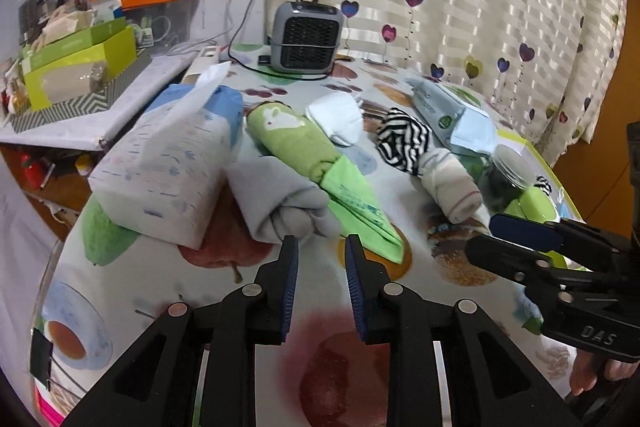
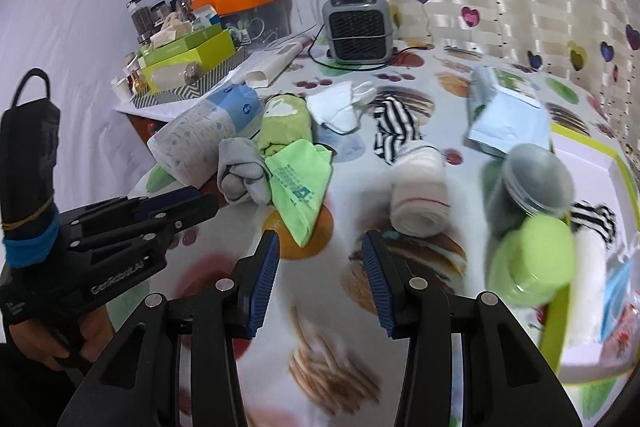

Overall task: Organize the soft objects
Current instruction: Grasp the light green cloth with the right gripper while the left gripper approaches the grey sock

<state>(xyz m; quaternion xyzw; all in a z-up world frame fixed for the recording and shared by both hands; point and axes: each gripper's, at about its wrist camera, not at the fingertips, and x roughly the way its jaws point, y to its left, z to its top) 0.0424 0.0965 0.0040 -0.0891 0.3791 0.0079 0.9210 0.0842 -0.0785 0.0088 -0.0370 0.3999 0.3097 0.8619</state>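
Note:
Soft items lie on the printed tablecloth: a grey rolled sock [image 1: 288, 203] [image 2: 240, 171], a folded green cloth [image 1: 356, 203] [image 2: 298, 183], a green rolled towel [image 1: 288, 135] [image 2: 284, 123], a white sock [image 1: 338, 115] [image 2: 338, 107], a striped sock [image 1: 404, 139] [image 2: 394, 131] and a white rolled sock [image 1: 452, 187] [image 2: 420, 195]. My left gripper [image 1: 322, 247] is open and empty just in front of the grey sock. My right gripper [image 2: 320, 247] is open and empty in front of the white rolled sock.
A tissue pack [image 1: 172, 163] [image 2: 200, 135] lies left of the grey sock. A heater [image 1: 306, 35] [image 2: 360, 27] stands at the back. A blue pouch [image 2: 508, 115], a dark jar [image 2: 528, 183] and a green-lidded jar [image 2: 532, 259] sit right, by a green-rimmed tray [image 2: 560, 315].

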